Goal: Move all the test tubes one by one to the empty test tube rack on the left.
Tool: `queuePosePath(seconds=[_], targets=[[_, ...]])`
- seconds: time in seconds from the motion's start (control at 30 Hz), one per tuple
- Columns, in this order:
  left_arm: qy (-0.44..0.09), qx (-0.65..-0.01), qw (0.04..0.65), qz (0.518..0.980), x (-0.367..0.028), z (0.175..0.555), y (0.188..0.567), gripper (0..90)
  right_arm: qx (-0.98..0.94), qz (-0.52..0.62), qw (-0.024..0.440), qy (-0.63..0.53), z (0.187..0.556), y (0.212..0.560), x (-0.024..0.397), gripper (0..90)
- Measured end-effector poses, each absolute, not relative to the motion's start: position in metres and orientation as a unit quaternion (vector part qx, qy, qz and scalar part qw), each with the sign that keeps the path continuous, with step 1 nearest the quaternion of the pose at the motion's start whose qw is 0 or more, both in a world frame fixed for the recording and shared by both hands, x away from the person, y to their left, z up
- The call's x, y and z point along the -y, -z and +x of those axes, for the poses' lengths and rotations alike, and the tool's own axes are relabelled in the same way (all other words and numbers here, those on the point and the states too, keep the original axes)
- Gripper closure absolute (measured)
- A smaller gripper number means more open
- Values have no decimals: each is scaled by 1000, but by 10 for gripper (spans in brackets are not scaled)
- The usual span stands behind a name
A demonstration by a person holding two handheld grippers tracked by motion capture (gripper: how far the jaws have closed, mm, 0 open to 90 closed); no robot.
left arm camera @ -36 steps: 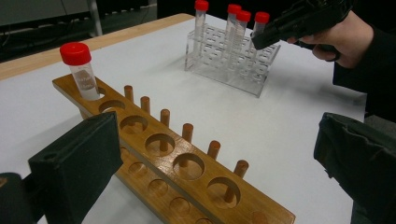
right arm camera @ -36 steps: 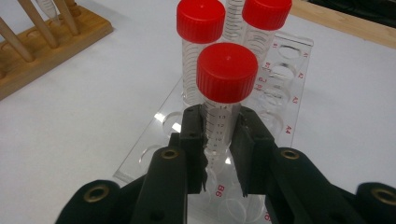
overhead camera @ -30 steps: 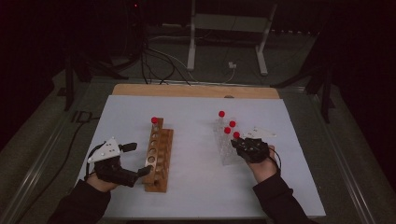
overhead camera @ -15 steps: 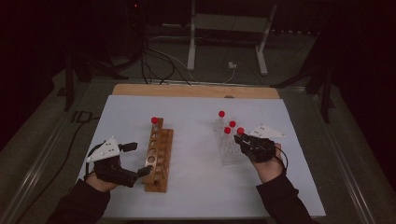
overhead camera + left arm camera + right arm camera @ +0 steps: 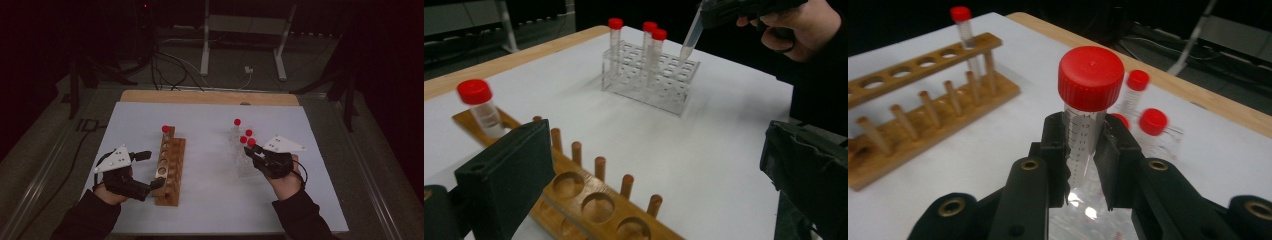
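The right claw [image 5: 1083, 165] is clamped on a red-capped tube [image 5: 1087, 107], lifted above the clear rack [image 5: 650, 75] at four o'clock on the counter [image 5: 210, 130]. The tip could snag a hole. The left claw [image 5: 649, 170] gapes wide, seemingly steadying the wooden rack [image 5: 169, 167] at eight o'clock.

White stand legs [image 5: 207, 45] & cables [image 5: 175, 65] behind table

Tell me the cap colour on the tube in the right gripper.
Red cap; right gripper view shows it best.
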State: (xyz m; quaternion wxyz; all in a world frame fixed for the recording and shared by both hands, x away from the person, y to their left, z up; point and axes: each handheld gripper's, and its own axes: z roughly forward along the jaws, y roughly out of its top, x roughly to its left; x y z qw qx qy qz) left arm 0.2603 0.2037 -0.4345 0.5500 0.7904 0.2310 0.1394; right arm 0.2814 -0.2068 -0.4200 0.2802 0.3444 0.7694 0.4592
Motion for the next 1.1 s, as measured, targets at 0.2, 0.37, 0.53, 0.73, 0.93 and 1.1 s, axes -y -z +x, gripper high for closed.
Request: queuePosePath(seconds=[0.2,0.37,0.53,0.73,0.93,1.1], targets=[[-133,-222,553,792,-194,263,432,17,-779,331,264,-462,277,422,197,755],[-127,-210,555,795,-183,266,427,17,-792,318,248,-459,273,428,187,755],[-123,-193,555,800,-169,268,421,17,-804,305,233,-455,270,434,176,755],[-116,-180,551,806,-153,272,417,19,-812,296,217,-454,266,438,168,755],[-111,-165,547,813,-136,273,412,23,-817,288,207,-454,263,441,162,755],[-110,-158,540,819,-121,274,410,30,-821,282,200,-454,261,442,158,755]])
